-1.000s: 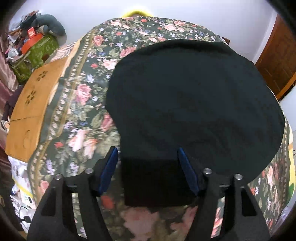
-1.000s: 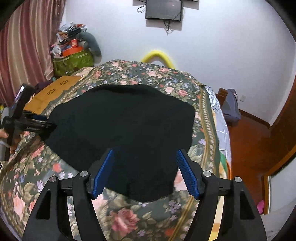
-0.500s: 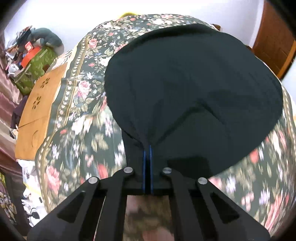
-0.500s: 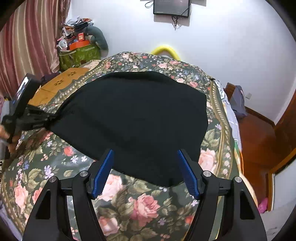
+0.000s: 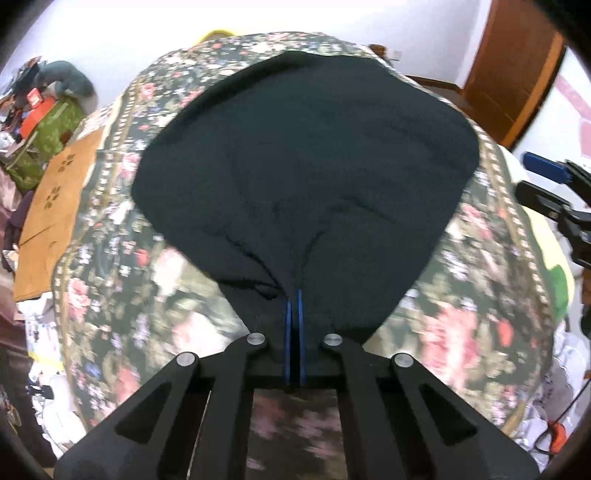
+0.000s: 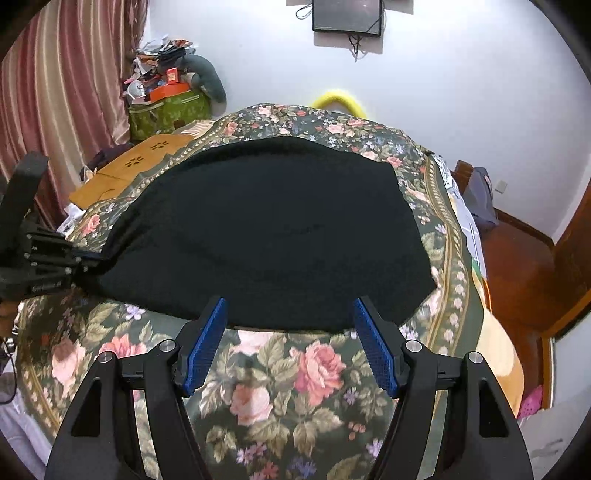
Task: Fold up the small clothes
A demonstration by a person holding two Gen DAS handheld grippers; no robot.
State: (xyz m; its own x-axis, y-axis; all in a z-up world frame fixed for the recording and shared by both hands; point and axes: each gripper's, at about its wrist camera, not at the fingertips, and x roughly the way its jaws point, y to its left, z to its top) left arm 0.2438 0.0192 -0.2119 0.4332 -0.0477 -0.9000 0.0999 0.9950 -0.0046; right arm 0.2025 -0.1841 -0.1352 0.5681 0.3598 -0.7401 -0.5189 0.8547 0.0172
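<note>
The left claw (image 5: 294,295) is clamped on the near-left corner of the black garment (image 6: 273,236) on the bed (image 6: 288,373), while the right claw (image 6: 290,341), spread wide, hovers just short of its near edge.

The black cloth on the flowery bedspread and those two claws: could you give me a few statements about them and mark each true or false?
1. The left claw is shut on an edge of the black cloth. True.
2. The right claw grips the cloth too. False: its jaws stand wide open, holding nothing, at the cloth's near edge.
3. The cloth lies on a floral bedspread. True.
4. The cloth is folded into a small neat square. False: it lies spread out wide.
5. A screen hangs on the wall beyond the bed. True.
</note>
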